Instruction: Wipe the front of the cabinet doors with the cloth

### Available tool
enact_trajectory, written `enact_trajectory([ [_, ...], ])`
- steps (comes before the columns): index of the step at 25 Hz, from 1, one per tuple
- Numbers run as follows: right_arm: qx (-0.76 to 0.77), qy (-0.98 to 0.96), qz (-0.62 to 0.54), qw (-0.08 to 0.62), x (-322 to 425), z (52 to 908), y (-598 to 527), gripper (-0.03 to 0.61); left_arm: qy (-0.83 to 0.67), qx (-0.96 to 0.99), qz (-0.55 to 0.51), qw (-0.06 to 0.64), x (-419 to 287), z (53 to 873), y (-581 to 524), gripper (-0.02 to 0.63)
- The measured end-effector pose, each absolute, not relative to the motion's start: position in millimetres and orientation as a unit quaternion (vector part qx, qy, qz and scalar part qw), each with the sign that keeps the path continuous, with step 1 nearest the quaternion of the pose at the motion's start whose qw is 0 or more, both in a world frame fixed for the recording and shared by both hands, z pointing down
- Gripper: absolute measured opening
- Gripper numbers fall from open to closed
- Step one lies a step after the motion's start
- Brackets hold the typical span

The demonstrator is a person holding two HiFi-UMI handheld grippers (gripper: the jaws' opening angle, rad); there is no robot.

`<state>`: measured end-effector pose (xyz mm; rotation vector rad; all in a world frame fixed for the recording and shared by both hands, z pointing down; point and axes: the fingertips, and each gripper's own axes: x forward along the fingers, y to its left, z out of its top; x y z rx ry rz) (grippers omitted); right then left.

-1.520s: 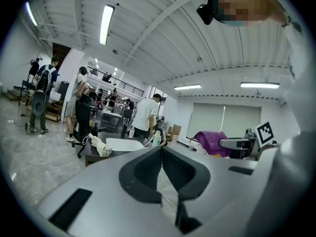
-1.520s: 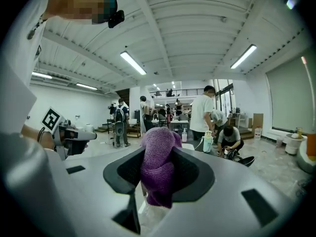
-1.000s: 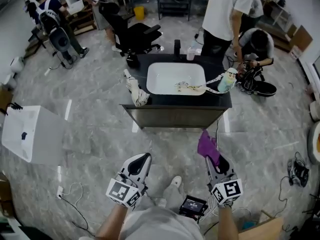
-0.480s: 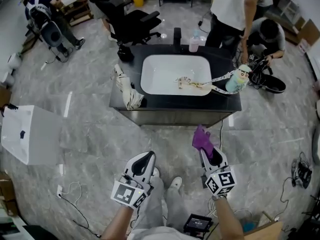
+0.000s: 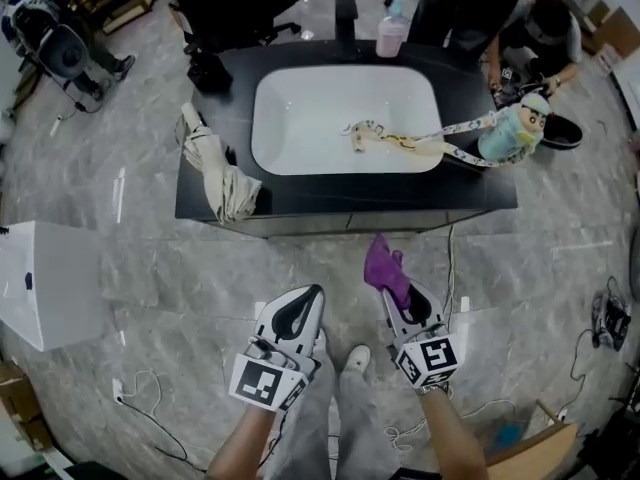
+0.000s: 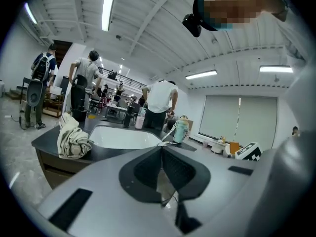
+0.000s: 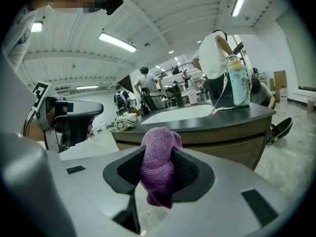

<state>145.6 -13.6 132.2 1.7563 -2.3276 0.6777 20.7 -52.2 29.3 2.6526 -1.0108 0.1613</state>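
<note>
My right gripper [image 5: 397, 293] is shut on a purple cloth [image 5: 383, 266], which sticks out past the jaws toward the cabinet; the cloth [image 7: 159, 162] fills the gap between the pads in the right gripper view. The cabinet's brown door fronts [image 5: 345, 222] run as a thin strip under the black counter [image 5: 480, 183], a short way ahead of the cloth. They also appear as cabinet doors [image 7: 217, 142] in the right gripper view. My left gripper [image 5: 299, 303] is shut with nothing in it, beside the right one, its jaws [image 6: 161, 154] pressed together.
A white sink basin [image 5: 345, 118] is set in the counter, with a cream rag [image 5: 218, 173] draped at its left edge, a bottle with a strap [image 5: 515, 128] at the right and a soap bottle [image 5: 391, 36] behind. People [image 5: 525, 28] stand beyond. A white box [image 5: 45, 283] sits left.
The view has closed in on the cabinet, which now fills more of the frame. Both grippers stay side by side, the purple cloth still held in the right.
</note>
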Motion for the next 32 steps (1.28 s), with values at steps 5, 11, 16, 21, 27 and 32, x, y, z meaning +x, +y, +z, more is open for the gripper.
enact_trajectory([
  [5, 0.608, -0.756, 0.232, 0.074, 146.4, 179.2, -34.6, 0.15, -0.334, 0.927, 0.064, 0.16, 31.8, 86.2, -75.6, 0.011],
  [11, 0.594, -0.775, 0.184, 0.116, 124.5, 221.8, -62.3, 0.151, -0.307, 0.934, 0.07, 0.169, 50.8, 140.5, -80.1, 0.011],
  [16, 0.603, -0.771, 0.183, 0.094, 127.1, 240.4, -95.9, 0.152, -0.297, 0.935, 0.08, 0.175, 58.4, 177.8, -88.8, 0.011],
  [21, 0.609, -0.764, 0.189, 0.097, 122.5, 247.2, -115.0, 0.152, -0.305, 0.932, 0.061, 0.184, 58.0, 179.9, -94.4, 0.011],
  [27, 0.614, -0.76, 0.192, 0.098, 125.0, 251.5, -131.7, 0.152, -0.293, 0.936, 0.076, 0.178, 63.1, 182.2, -90.5, 0.011],
  [32, 0.603, -0.767, 0.192, 0.103, 134.5, 257.4, -137.3, 0.152, -0.341, 0.921, 0.073, 0.176, 69.4, 186.3, -109.3, 0.011],
])
